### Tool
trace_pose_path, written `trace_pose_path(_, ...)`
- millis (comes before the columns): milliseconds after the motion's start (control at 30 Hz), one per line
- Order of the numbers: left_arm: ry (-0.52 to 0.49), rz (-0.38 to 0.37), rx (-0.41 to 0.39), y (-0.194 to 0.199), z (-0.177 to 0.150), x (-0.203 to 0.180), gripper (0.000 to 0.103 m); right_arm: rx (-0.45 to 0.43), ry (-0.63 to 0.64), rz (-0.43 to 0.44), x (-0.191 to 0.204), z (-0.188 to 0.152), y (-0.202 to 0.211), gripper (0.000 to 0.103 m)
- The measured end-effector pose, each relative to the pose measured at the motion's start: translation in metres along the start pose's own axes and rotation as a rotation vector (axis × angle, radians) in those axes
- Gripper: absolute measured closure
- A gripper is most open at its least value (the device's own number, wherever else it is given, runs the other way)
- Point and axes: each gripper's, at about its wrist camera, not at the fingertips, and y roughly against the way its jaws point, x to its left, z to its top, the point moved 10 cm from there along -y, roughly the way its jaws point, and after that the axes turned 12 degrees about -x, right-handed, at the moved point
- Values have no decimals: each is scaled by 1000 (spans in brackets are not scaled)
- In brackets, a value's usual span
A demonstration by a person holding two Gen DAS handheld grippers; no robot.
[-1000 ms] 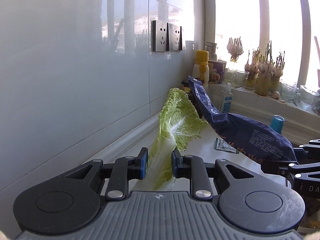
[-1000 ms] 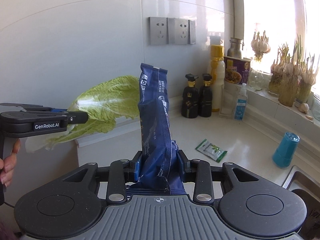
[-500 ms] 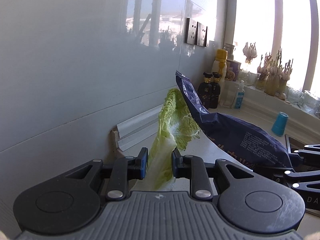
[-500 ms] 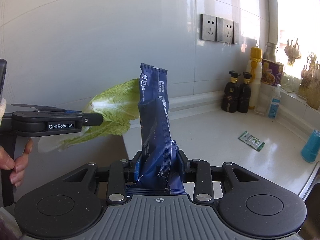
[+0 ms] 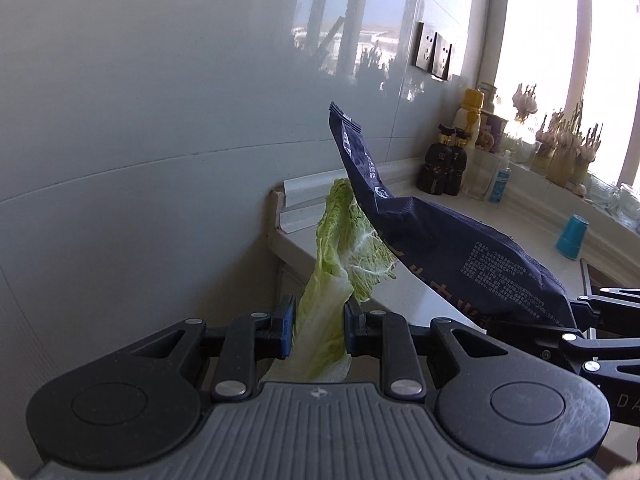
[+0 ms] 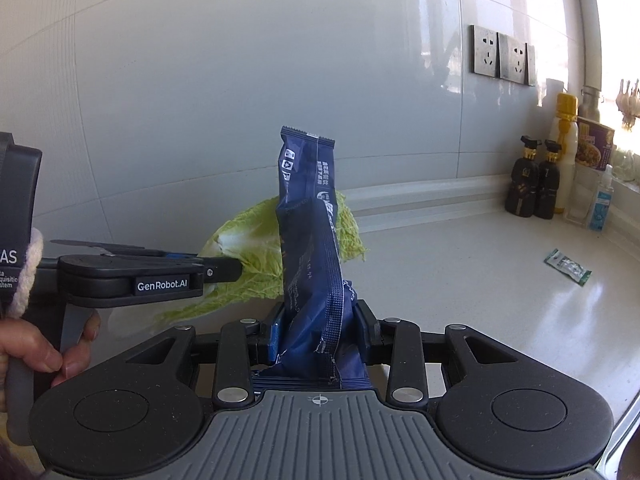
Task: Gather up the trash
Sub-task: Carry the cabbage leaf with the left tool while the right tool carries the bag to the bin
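My left gripper point(image 5: 319, 330) is shut on a pale green cabbage leaf point(image 5: 340, 256), which stands up between its blue pads. In the right wrist view the same leaf point(image 6: 256, 258) sticks out sideways from the left gripper point(image 6: 236, 268), with a hand point(image 6: 36, 354) on its handle. A dark blue snack bag point(image 6: 310, 240) rises upright from my right gripper point(image 6: 320, 334), which is shut on its lower end. In the left wrist view the bag point(image 5: 448, 240) slants across in front of the leaf. A small green wrapper point(image 6: 567, 267) lies on the counter.
The white counter point(image 6: 480, 280) ends at a corner point(image 5: 280, 216) by the grey tiled wall. At its far end stand two dark bottles point(image 6: 536, 194), a yellow-capped bottle point(image 6: 565, 152) and a clear sanitiser bottle point(image 6: 599, 204). A teal cup point(image 5: 572, 236) sits upside down near the sink edge.
Both grippers have drawn back from the window end and left along the counter, past its corner, each keeping its hold. The bottles and the sockets now look farther away.
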Motion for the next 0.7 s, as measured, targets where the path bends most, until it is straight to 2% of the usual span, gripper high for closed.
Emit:
trace_pose_path(333,85,38,30,11,-52,23,82,59,-132,35,16,-66,-14,70)
trace_pose_path(500,154,58,90,6,-91,34,82,126,-174,43,22,-108,-21,70)
trace_pose_path(700,171,122,185,-9,-137,47,81,220,-223,23,18,-157,-33,70)
